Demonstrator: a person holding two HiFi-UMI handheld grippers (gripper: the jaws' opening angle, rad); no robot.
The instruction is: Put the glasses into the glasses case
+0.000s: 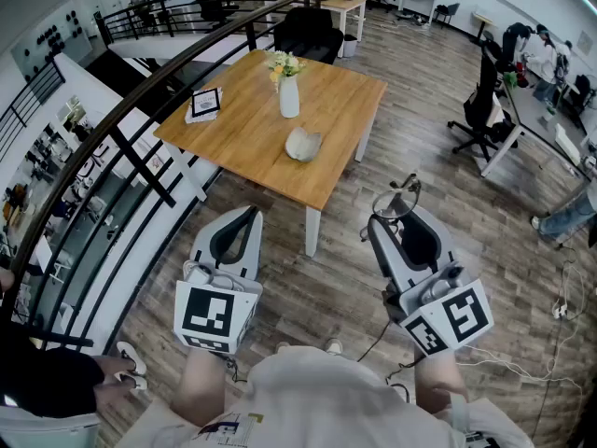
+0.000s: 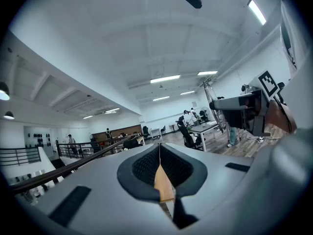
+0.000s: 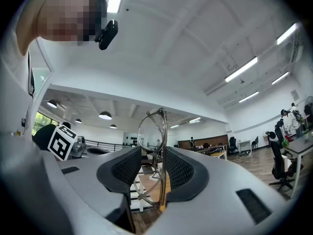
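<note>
A pair of thin metal-rimmed glasses (image 1: 395, 199) stands upright between the jaws of my right gripper (image 1: 399, 216), which is shut on it, in the air short of the table. In the right gripper view the glasses (image 3: 150, 131) sit edge-on between the pads. The grey glasses case (image 1: 302, 145) lies near the front edge of the wooden table (image 1: 347, 101). My left gripper (image 1: 251, 213) hangs beside the right one, shut and holding nothing; its jaws (image 2: 159, 147) meet in a thin line. Both grippers are apart from the case.
A white vase of flowers (image 1: 289, 94) and a tablet (image 1: 206, 102) also stand on the table. A dark railing (image 1: 140, 147) runs along the left. A black office chair (image 1: 480, 110) and a white desk stand at the right, and cables lie on the floor (image 1: 522, 371).
</note>
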